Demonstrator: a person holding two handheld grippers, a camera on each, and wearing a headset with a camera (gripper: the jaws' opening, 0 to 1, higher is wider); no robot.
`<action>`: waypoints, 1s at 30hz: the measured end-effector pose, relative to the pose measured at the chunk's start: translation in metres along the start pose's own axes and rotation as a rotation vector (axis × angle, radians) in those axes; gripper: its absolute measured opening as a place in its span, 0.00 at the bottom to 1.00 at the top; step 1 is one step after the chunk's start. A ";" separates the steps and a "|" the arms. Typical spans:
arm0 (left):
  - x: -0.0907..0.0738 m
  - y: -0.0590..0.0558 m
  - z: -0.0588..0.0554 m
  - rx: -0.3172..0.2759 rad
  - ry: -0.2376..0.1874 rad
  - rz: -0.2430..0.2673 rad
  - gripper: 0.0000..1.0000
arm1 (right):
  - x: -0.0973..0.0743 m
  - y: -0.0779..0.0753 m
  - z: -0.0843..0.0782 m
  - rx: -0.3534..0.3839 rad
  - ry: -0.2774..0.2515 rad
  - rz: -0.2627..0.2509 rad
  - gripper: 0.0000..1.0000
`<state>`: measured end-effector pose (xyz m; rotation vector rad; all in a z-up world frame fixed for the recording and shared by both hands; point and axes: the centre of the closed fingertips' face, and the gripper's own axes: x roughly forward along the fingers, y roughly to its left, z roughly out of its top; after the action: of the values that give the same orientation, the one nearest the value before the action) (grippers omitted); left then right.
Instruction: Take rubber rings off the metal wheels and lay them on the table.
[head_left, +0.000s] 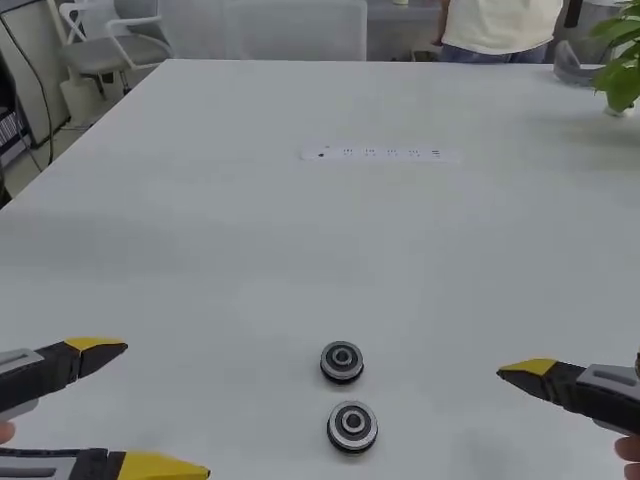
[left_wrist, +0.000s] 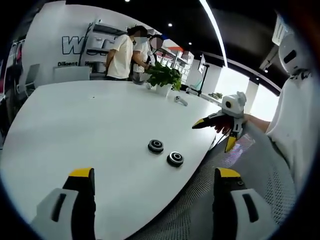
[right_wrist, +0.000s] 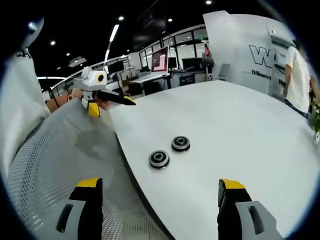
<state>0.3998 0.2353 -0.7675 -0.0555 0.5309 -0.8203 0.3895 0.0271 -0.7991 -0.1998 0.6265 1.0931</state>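
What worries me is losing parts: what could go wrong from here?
The near wheel and far wheel lie flat close to the table's near edge; a nudge could slide one off. They sit close together, so gripping one may knock the other. Their rubber rings look thin; jaws could slip.

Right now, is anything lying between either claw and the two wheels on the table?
Nothing visible does. Bare table lies between the open left claw and the farther wheel and nearer wheel, and the same holds for the open right claw.
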 end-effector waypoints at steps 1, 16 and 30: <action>0.000 0.000 0.001 0.000 -0.002 0.002 0.98 | 0.000 0.000 0.000 0.000 -0.002 -0.002 0.96; -0.001 0.005 0.008 0.098 0.016 0.020 0.98 | -0.003 -0.008 0.013 -0.012 -0.029 -0.034 0.95; 0.003 -0.003 0.032 0.180 0.019 -0.014 0.98 | -0.013 -0.020 0.044 -0.061 -0.082 -0.055 0.94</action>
<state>0.4143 0.2258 -0.7398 0.1144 0.4733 -0.8799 0.4196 0.0280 -0.7589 -0.2221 0.5119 1.0623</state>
